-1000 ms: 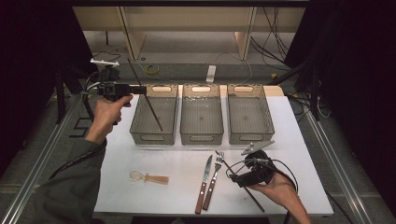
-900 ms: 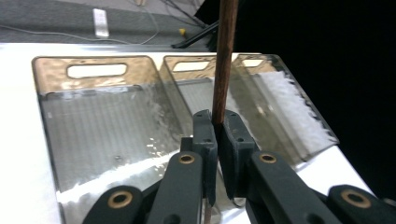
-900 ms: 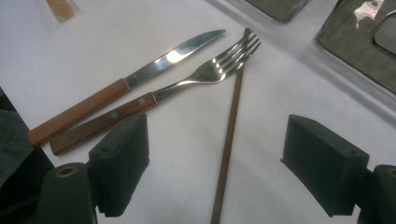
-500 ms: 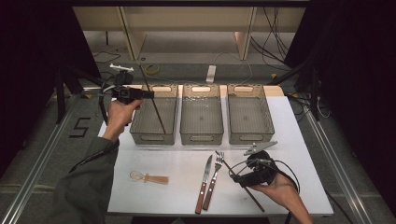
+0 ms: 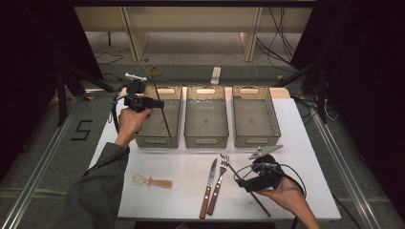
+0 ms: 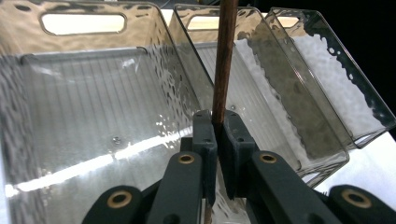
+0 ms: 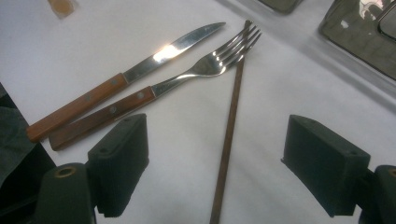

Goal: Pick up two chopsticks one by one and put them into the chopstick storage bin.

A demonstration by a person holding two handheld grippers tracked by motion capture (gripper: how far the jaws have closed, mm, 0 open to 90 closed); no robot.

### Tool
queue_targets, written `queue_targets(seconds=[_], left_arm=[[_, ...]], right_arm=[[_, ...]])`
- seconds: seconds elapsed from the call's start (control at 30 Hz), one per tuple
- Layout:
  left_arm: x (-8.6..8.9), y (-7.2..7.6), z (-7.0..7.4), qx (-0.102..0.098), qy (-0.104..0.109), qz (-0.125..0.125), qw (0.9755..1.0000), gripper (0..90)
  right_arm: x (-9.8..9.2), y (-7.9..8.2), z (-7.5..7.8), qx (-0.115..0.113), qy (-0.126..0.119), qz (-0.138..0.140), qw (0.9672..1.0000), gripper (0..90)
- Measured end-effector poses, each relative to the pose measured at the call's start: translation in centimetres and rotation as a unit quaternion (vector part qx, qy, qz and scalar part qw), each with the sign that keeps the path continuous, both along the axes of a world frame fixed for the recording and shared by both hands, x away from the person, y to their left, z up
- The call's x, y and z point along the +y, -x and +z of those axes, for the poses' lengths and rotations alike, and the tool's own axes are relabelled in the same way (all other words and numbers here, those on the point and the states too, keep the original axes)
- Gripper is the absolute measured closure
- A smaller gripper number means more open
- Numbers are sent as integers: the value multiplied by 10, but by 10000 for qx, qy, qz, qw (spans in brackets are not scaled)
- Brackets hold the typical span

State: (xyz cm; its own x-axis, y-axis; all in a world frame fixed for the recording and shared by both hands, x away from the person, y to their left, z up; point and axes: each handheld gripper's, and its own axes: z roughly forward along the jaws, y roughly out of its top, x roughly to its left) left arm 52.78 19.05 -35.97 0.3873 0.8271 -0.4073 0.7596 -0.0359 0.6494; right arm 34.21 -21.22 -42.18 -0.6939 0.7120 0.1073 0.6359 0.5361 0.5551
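Observation:
My left gripper hangs over the left clear bin, shut on a thin brown chopstick that slants down into the bin. In the left gripper view the pads pinch the chopstick upright above the bin's floor. My right gripper rests low at the table's front right, jaws wide apart. Between its pads a second chopstick lies flat on the white table, untouched. A wooden-handled knife and fork lie just left of it.
Middle bin and right bin stand in a row beside the left one. A small utensil with a wooden handle lies at the front left. The knife and fork sit front centre. Dark floor surrounds the table.
My left hand has carried the chopstick rightward and down, from beyond the left bin's outer side to over the bin. The right hand has stayed put.

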Motion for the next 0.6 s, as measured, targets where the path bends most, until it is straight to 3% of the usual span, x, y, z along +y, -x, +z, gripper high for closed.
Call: queue_targets(seconds=[0.3,0.4,0.53,0.6], left_arm=[[-5,-7,-15,288,10,4,9996,842],[-5,-9,-18,353,-33,136,9993,817],[-6,-12,-20,443,-424,489,9969,543],[-4,-13,-21,509,-439,589,9960,426]], right_arm=[[0,0,0,3,-11,28,10000,227],[-1,0,0,-6,-15,7,10000,227],[-1,0,0,-7,-13,14,10000,227],[-1,-1,0,6,-24,11,10000,227]])
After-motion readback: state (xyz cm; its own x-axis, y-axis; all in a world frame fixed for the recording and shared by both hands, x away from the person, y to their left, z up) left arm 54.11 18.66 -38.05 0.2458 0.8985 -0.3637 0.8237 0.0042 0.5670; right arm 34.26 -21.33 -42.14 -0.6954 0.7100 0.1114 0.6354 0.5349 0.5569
